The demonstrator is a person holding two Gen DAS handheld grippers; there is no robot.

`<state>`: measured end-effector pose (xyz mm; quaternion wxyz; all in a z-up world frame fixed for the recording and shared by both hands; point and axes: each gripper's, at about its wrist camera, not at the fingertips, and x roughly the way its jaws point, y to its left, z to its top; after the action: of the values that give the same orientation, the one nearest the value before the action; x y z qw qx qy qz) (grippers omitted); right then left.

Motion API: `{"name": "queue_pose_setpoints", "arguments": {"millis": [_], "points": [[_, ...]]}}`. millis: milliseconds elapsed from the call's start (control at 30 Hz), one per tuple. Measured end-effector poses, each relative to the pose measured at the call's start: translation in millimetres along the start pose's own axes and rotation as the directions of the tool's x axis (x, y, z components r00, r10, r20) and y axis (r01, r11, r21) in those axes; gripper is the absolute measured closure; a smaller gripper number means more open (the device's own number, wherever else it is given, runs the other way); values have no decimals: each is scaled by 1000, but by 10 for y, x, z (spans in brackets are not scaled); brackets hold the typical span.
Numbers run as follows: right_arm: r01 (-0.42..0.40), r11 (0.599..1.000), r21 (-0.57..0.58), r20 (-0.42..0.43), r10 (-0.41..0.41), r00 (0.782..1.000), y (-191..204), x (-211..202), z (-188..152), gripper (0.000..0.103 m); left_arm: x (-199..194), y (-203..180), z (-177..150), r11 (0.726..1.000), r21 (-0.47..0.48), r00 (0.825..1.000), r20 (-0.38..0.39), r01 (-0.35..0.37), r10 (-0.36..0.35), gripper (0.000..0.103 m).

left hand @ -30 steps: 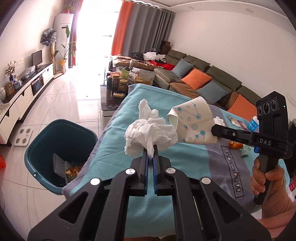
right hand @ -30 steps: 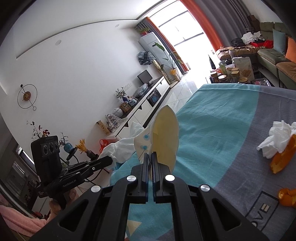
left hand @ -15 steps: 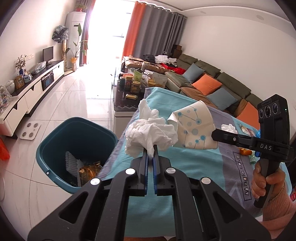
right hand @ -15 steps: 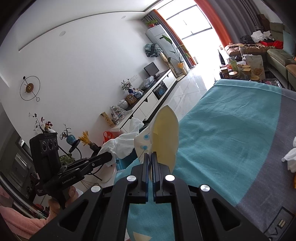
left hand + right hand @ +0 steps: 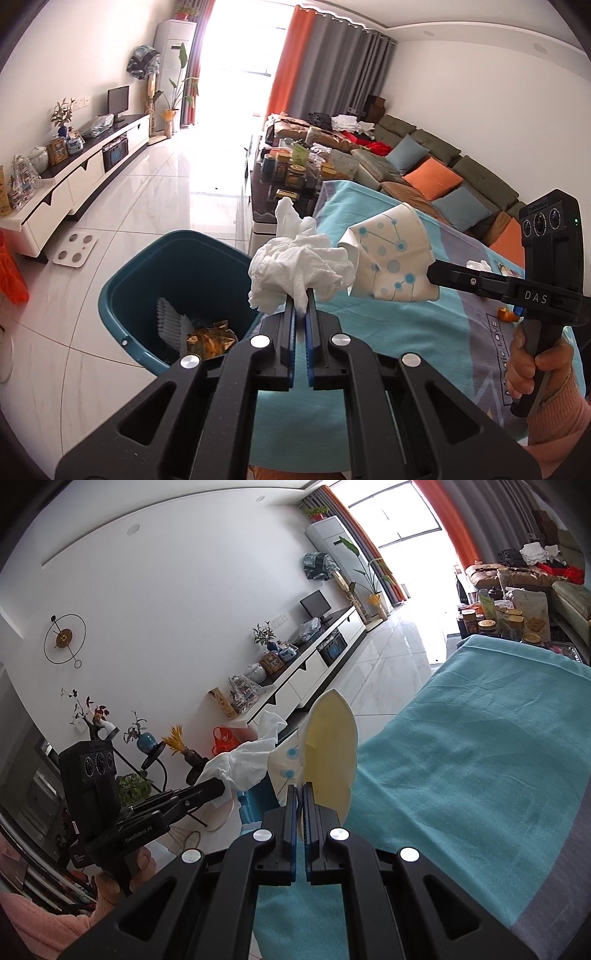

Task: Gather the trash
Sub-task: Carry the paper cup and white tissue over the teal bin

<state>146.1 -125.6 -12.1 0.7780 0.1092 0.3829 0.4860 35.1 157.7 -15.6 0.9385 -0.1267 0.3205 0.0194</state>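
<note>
So we've got both hands full right now: our left gripper (image 5: 300,295) is clamped tight on a crumpled white tissue (image 5: 299,264), and our right gripper (image 5: 300,794) is pinched shut on a flattened paper cup (image 5: 330,755) with blue dots. Both pieces hang side by side, almost touching, right at the near left corner of the table (image 5: 388,332) with the teal cloth. Just past that edge, down on the floor, sits the teal bin (image 5: 147,273), already with a gold wrapper (image 5: 211,338) in it. Looks like we're mid-carry. Next move: get both fully over the bin's mouth, then let go. More scraps wait farther along the table's right side.
</note>
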Motion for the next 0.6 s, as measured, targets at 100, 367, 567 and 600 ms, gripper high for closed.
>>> {"name": "queue_pose_setpoints", "arguments": {"millis": [100,367,567,600], "points": [[-7,1000,-14,-9,7,1000,24,48,23,101,-18,69,9,1000,-12,1000,3,-15,15,98],[-12,999,-31,-28,11,1000,99,172,73,101,-14,231,24,998,-34,999,4,-47,47,98],[-12,999,-47,-44,10,999,160,274,108,101,-5,306,22,996,-45,997,2,-70,71,98],[-11,999,-49,-46,9,999,173,294,114,101,1,324,21,996,-49,997,1,-74,74,98]]}}
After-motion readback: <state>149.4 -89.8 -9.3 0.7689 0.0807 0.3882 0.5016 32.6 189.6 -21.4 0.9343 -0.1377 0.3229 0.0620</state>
